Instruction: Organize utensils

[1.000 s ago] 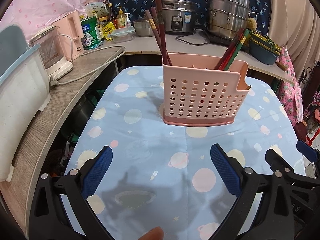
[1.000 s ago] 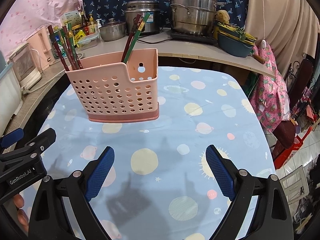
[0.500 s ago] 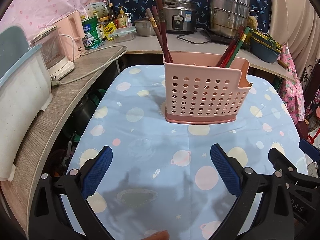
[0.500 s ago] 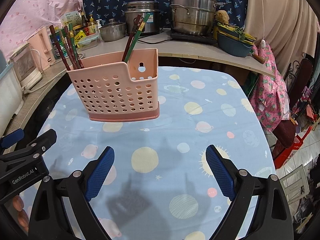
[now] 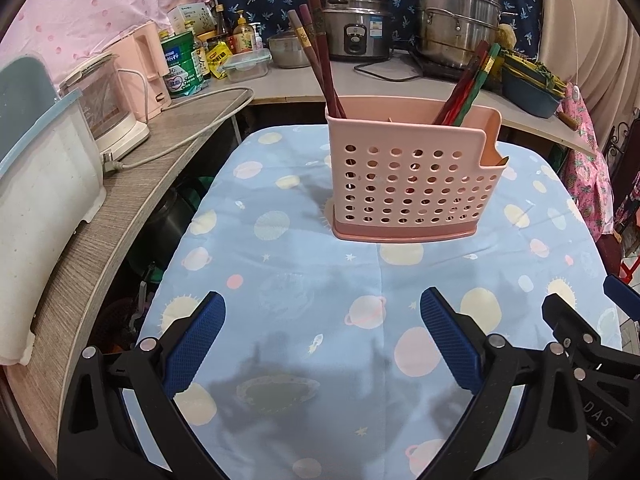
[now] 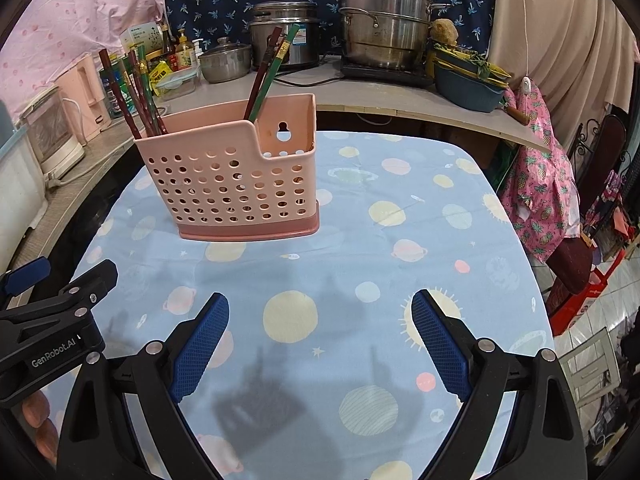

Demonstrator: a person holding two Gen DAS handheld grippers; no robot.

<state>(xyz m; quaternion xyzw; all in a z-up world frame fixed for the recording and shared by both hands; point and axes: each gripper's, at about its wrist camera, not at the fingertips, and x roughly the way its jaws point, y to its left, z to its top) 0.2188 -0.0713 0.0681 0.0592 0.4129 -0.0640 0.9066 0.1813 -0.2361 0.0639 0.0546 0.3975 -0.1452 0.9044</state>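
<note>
A pink perforated utensil holder [image 5: 414,184] stands upright on the blue planet-print tablecloth [image 5: 304,280]; it also shows in the right wrist view [image 6: 234,182]. Dark red chopsticks [image 5: 318,52] stand in its left compartment, and red and green chopsticks [image 5: 474,80] lean in another. In the right wrist view several chopsticks [image 6: 136,92] stand at the holder's left end and a pair [image 6: 270,70] in the middle. My left gripper [image 5: 320,336] is open and empty, well short of the holder. My right gripper [image 6: 320,340] is open and empty too.
A wooden counter [image 5: 120,200] curves along the left and back, with a white bin [image 5: 44,184], an appliance with a cord [image 5: 112,112], cans, a rice cooker [image 5: 356,26] and steel pots [image 6: 386,20]. The table's right edge drops off by pink cloth [image 6: 540,176].
Both grippers have drawn back slightly from the holder and stay open. The holder and chopsticks have not moved.
</note>
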